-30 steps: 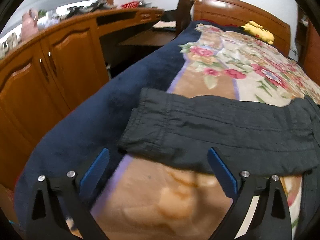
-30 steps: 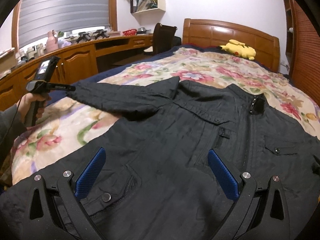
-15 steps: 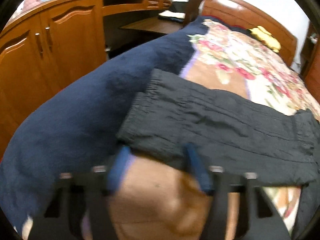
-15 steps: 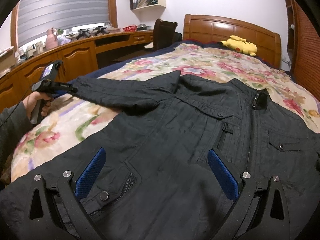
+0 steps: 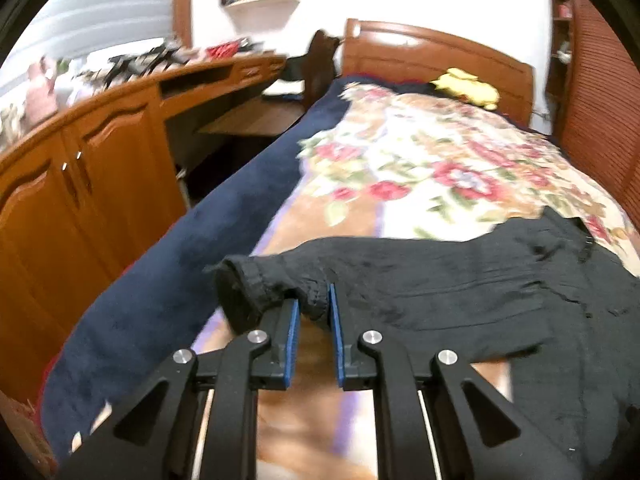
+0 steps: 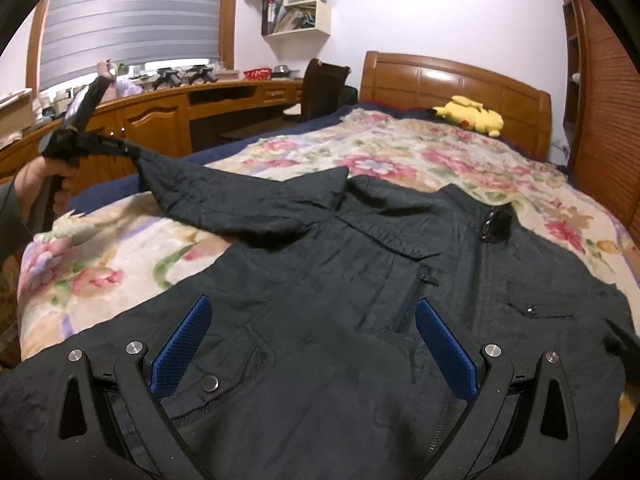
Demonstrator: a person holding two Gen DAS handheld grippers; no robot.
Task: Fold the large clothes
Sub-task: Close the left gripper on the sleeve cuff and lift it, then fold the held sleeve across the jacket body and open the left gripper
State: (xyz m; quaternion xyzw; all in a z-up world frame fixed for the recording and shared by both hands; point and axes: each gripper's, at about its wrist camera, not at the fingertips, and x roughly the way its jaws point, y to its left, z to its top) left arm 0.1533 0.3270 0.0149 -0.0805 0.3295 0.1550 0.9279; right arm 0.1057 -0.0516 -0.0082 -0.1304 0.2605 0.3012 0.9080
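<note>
One sleeve cuff (image 5: 276,286) between closing left jaws.

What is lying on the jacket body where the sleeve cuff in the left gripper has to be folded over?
Nothing visible. The left gripper is closing on the sleeve cuff, and the jacket front is bare; the right gripper hovers open at its hem.

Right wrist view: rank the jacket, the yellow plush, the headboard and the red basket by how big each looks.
1. Jacket, though nearest the camera.
2. Headboard.
3. Yellow plush.
4. Red basket, though farthest away.
</note>
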